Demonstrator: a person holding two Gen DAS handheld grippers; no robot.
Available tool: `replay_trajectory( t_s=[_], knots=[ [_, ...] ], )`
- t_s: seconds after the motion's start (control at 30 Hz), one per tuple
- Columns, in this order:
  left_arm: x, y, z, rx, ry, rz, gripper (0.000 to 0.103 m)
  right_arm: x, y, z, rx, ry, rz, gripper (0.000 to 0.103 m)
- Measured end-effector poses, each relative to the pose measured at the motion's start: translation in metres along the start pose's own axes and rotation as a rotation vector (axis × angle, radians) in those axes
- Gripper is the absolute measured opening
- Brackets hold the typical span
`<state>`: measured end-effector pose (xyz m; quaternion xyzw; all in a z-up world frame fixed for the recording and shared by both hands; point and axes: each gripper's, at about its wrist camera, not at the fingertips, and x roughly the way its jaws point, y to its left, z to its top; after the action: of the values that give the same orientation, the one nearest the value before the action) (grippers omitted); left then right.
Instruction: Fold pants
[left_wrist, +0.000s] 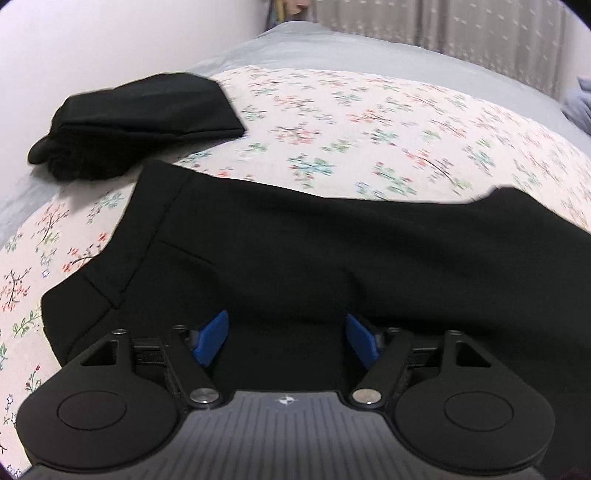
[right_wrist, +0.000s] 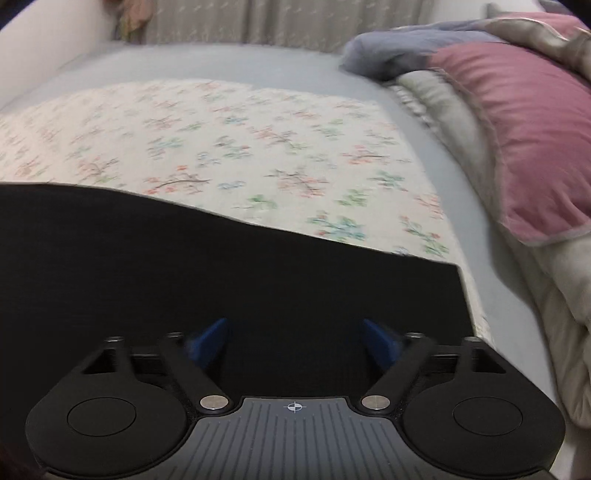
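Pants (left_wrist: 332, 258), black ones, lie flat on the flowery sheet (left_wrist: 369, 122) of the bed, right under both grippers. They look laid out long and smooth so they can be folded over, and that is my guess for why they sit this way.

Left gripper (left_wrist: 286, 332) has its jaws apart. Black cloth lies below and between the blue pads (left_wrist: 212, 338), but the pads do not squeeze it. The waistband end of the pants, with its seams, is off to the left of these jaws.

Right gripper (right_wrist: 295, 338) has its jaws wide apart too, with nothing pinched. The straight edge at the end of the pants lies to the right of these jaws, and the sheet starts just past it. I think both grippers hang low over the near edge so they can each take a bit of cloth and lift together.

Ahead of the left jaws and to their left lies a folded black bundle (left_wrist: 140, 122), well apart from the pants. It may be clothes done already. Far to the right of the right jaws sits a pink pillow (right_wrist: 524, 140) on a rumpled blanket.

I see no words or labels anywhere, only a small round mark on each gripper body.
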<state>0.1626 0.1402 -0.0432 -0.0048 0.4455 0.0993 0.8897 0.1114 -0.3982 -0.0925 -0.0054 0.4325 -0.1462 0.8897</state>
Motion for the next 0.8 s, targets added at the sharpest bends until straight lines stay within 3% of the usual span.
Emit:
replay_trajectory(
  t_s=[0.07, 0.13, 0.3, 0.43, 0.5, 0.57, 0.7, 0.8],
  knots=[
    [-0.005, 0.006, 0.003, -0.036, -0.017, 0.006, 0.061, -0.005, -0.015, 0.002, 0.075, 0.027, -0.056, 0.090],
    [-0.018, 0.008, 0.003, -0.065, -0.054, -0.036, 0.060, -0.023, -0.016, 0.004, 0.115, 0.015, -0.105, 0.090],
    [-0.043, -0.037, -0.004, 0.023, -0.084, -0.250, 0.060, -0.083, 0.048, 0.003, 0.020, -0.054, 0.162, 0.091],
    [-0.051, -0.085, -0.023, 0.159, -0.083, -0.333, 0.060, -0.103, 0.118, -0.007, -0.082, -0.029, 0.247, 0.091],
    [-0.046, -0.104, -0.035, 0.254, -0.068, -0.290, 0.060, -0.094, 0.140, -0.015, -0.124, 0.031, 0.288, 0.091],
    [-0.037, -0.102, -0.040, 0.285, -0.062, -0.195, 0.064, -0.082, 0.150, -0.030, -0.178, 0.087, 0.245, 0.091],
    [-0.026, -0.051, -0.024, 0.137, -0.023, -0.150, 0.065, -0.077, 0.105, -0.050, -0.098, 0.103, 0.243, 0.093],
    [-0.017, -0.005, -0.009, -0.040, 0.027, -0.116, 0.065, -0.075, 0.060, -0.061, 0.005, 0.097, 0.233, 0.092]
  ],
)
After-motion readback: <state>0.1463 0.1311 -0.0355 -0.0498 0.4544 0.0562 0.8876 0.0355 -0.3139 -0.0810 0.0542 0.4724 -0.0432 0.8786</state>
